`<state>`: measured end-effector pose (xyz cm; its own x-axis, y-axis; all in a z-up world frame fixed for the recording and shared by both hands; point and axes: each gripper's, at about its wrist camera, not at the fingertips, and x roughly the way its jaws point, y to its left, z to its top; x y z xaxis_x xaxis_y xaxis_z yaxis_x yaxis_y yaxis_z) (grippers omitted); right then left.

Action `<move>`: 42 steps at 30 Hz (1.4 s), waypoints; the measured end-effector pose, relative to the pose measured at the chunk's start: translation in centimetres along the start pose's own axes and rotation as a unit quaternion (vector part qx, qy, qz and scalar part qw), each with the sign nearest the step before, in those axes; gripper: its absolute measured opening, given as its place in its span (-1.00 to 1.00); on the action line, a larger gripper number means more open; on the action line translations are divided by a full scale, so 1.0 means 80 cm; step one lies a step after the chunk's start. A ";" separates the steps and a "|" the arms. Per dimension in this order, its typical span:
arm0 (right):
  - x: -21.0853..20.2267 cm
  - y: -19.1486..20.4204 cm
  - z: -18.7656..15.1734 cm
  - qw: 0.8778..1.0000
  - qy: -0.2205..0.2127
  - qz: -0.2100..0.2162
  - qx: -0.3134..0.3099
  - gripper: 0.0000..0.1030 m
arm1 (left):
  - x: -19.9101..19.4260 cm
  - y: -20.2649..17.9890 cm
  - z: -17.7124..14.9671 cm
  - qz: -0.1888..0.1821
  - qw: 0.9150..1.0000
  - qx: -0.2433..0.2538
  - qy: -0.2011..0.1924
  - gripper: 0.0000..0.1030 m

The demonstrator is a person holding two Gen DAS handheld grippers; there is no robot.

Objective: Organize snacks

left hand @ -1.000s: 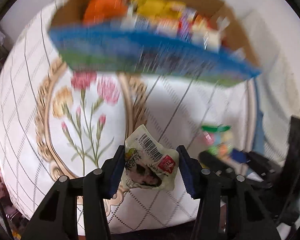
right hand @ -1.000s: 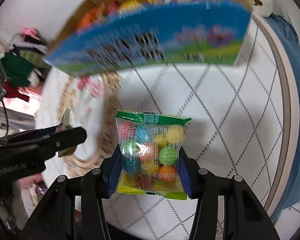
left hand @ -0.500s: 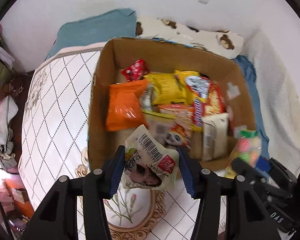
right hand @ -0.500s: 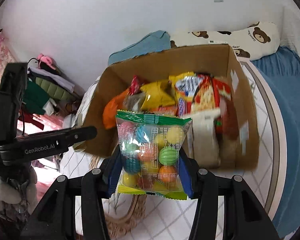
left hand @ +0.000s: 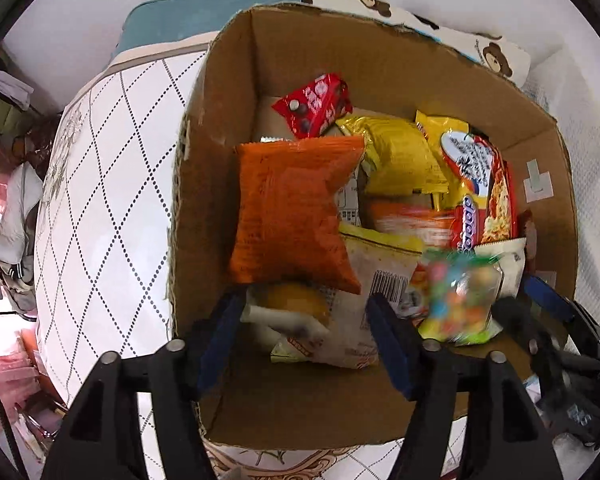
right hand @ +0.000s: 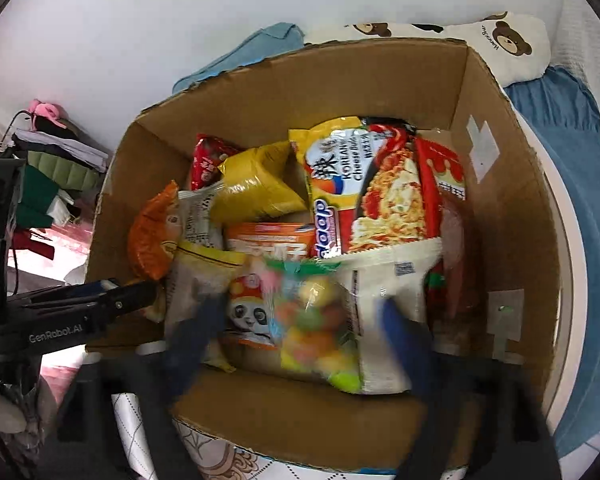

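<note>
Cardboard box [left hand: 380,412] on quilted bed cover [left hand: 100,220], packed with snack bags. Left gripper [left hand: 306,332] above the near end, jaws opening, white barcode packet [left hand: 340,320] loose between them, dropping beside orange chip bag [left hand: 288,212]. Right gripper [right hand: 300,336] likewise opening, clear candy-ball pouch [right hand: 316,320] blurred, released, falling onto the stack. Judged light, soft, crinkly and slippery; best pinched at a sealed edge, not across the crushable middle.

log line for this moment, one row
left tool: opening, white packet dropping | right tool: opening, candy bag dropping | both over cardboard box
</note>
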<state>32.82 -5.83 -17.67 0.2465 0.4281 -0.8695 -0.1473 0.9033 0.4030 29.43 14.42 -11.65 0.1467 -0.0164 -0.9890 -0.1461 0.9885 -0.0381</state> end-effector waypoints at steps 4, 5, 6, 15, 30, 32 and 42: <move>-0.002 -0.003 0.000 1.000 -0.001 -0.029 -0.010 0.91 | 0.002 -0.005 -0.002 -0.013 1.000 -0.003 -0.001 0.78; -0.003 -0.004 0.000 0.999 -0.001 -0.039 -0.013 0.92 | 0.003 -0.007 -0.003 -0.009 1.000 0.000 -0.003 0.81; -0.003 -0.006 0.000 0.999 -0.001 -0.048 -0.014 0.92 | 0.004 -0.009 -0.004 -0.005 1.000 0.001 -0.005 0.82; -0.012 -0.016 -0.003 0.994 -0.011 -0.103 -0.027 0.93 | 0.008 -0.019 -0.013 -0.003 1.000 -0.004 -0.023 0.91; -0.057 -0.019 -0.023 0.992 -0.045 -0.113 -0.025 0.96 | -0.032 -0.039 -0.034 -0.004 0.997 0.003 -0.076 0.91; -0.071 -0.017 -0.028 0.992 -0.055 -0.112 -0.026 0.96 | -0.047 -0.041 -0.042 -0.003 0.996 0.003 -0.091 0.91; -0.169 0.003 -0.080 0.985 -0.125 -0.108 -0.045 0.99 | -0.130 -0.062 -0.107 0.012 0.983 0.017 -0.180 0.91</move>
<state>23.31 -11.60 -7.64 0.5074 0.2298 -0.8305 -0.1468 0.9728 0.1794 20.28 8.40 -2.36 0.4815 0.0547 -0.8747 -0.1225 0.9925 -0.0054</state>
